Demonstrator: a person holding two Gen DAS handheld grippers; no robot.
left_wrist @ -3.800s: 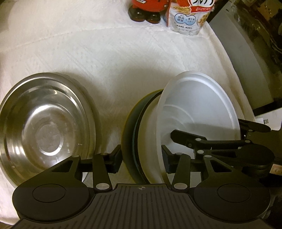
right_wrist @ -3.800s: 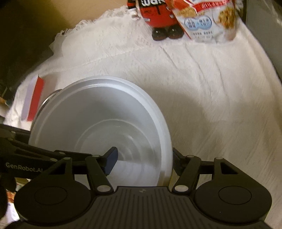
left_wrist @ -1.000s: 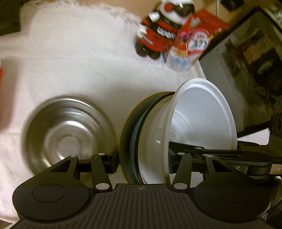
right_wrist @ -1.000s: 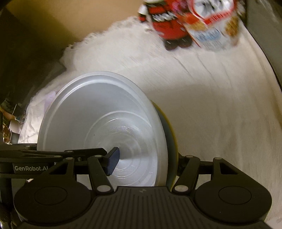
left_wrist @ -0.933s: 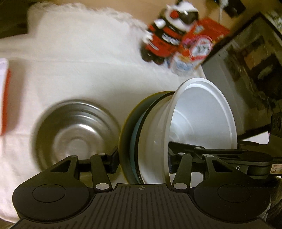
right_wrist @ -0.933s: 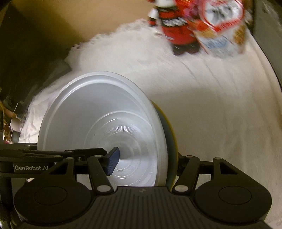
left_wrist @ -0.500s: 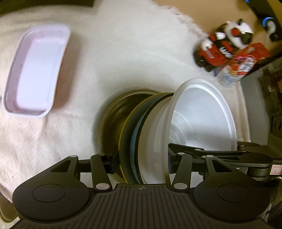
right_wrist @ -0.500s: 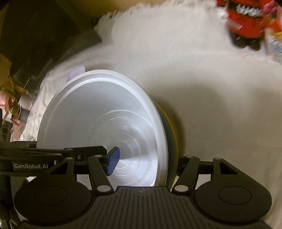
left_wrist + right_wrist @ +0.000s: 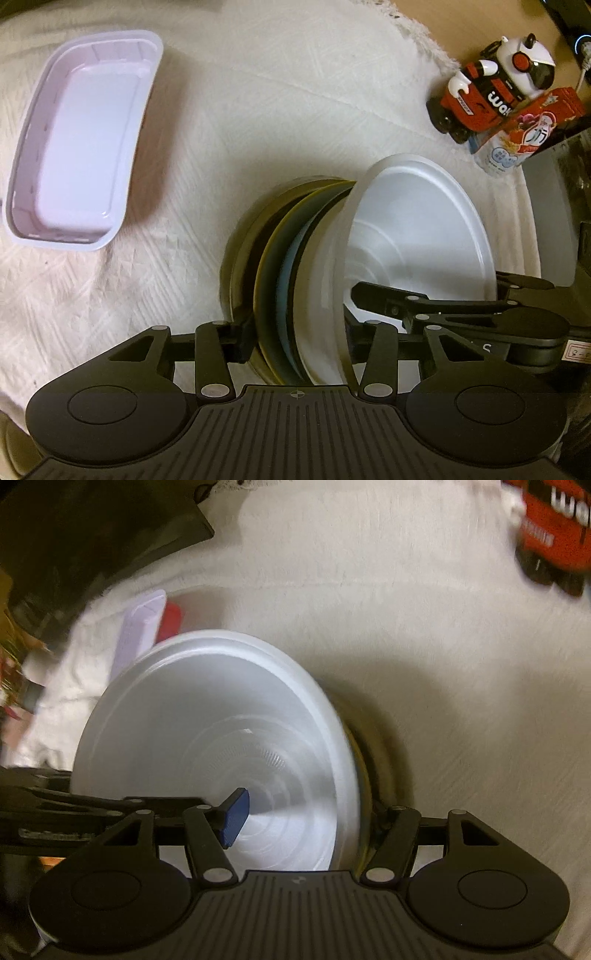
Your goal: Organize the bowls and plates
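Both grippers clamp nested stack by opposite rims, sharing load: left gripper (image 9: 297, 343), jaws just narrowed, spans dark yellow-rimmed plates (image 9: 275, 284) plus translucent white plastic bowl (image 9: 413, 236); right gripper (image 9: 310, 821) grips same stack; steel bowl (image 9: 240, 258) directly beneath, likely nesting target; lavender rectangular plastic tray (image 9: 85, 140) near cloth's (image 9: 258, 110) far-left corner.

Matt translucent plastic bowl (image 9: 413, 236), glossy lilac plastic tray (image 9: 81, 136), textured woven white cloth (image 9: 258, 110), possibly steel bowl (image 9: 240, 258)
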